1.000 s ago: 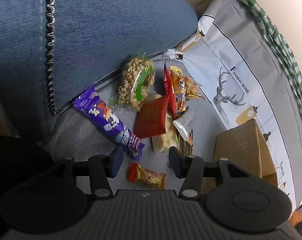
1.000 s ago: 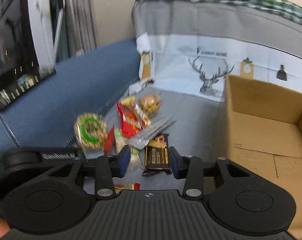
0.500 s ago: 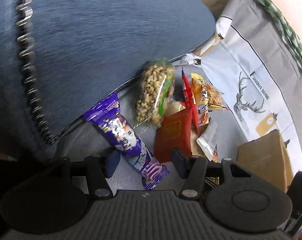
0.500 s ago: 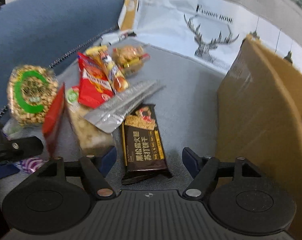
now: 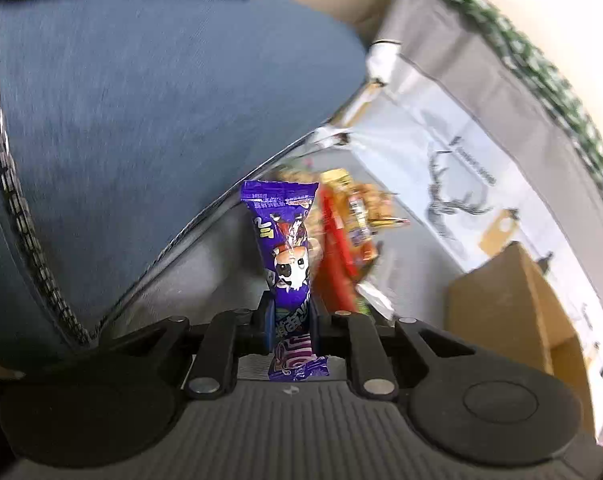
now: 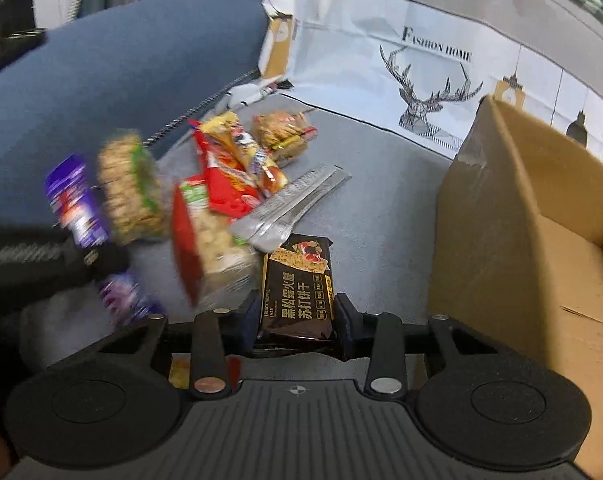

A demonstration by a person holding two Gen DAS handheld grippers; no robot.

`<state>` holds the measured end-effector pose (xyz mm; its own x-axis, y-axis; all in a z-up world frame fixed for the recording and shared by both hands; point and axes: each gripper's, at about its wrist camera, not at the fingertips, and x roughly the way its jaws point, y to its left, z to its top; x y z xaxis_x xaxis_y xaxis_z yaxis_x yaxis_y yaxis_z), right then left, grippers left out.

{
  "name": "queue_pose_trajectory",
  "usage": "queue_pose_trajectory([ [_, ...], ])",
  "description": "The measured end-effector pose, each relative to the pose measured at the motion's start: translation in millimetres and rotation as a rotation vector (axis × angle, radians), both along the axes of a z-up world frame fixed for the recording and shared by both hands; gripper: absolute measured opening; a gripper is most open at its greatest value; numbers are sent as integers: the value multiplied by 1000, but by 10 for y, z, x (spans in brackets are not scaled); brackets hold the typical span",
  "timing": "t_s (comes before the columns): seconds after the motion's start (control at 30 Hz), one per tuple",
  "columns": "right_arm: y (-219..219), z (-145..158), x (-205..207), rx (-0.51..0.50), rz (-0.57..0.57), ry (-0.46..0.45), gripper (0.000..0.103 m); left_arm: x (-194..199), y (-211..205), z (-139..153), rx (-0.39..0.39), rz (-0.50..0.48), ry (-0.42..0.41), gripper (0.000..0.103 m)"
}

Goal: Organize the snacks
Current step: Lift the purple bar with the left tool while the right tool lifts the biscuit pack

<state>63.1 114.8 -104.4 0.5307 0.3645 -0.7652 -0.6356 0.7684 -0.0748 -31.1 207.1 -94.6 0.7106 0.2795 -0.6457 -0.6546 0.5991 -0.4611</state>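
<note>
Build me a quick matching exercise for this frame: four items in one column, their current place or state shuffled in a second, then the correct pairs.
Items
1. purple snack stick
2. black cracker pack
3. cardboard box
4. silver sachet

States
A. lying loose on the grey cushion, just beyond the black pack
B. clamped upright in the shut left gripper
C. standing open at the right of the snack pile
D. between the fingers of the closing right gripper

Pairs: 1-B, 2-D, 3-C, 4-A
</note>
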Motion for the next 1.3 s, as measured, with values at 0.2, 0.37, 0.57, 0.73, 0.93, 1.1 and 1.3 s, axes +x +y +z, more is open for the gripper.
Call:
queue_pose_trajectory([
  [0.2, -197, 229, -453, -10, 47, -22, 40, 61, 86, 335, 19, -245, 34, 18],
  [0.37, -392, 173, -807, -9, 29, 18, 40, 217, 20, 297, 21, -547, 217, 18],
  [0.57, -455, -59, -909, -11, 23, 65, 41, 301, -38, -123, 28, -614, 377, 19],
  [0.73, -487, -139, -826, 27, 37, 86, 53, 310, 118, -183, -37, -539, 368, 22],
  [0.93, -502, -205, -713, 54, 53, 95, 57, 379, 90, -184, -21, -539, 382, 25],
  [1.1, -464, -238, -660, 71, 31, 115, 57, 380, 7, -163, 34, -557, 402, 26],
  [1.3, -464, -282, -628, 58, 24, 108, 46, 383, 18, -174, 35, -562, 402, 25],
])
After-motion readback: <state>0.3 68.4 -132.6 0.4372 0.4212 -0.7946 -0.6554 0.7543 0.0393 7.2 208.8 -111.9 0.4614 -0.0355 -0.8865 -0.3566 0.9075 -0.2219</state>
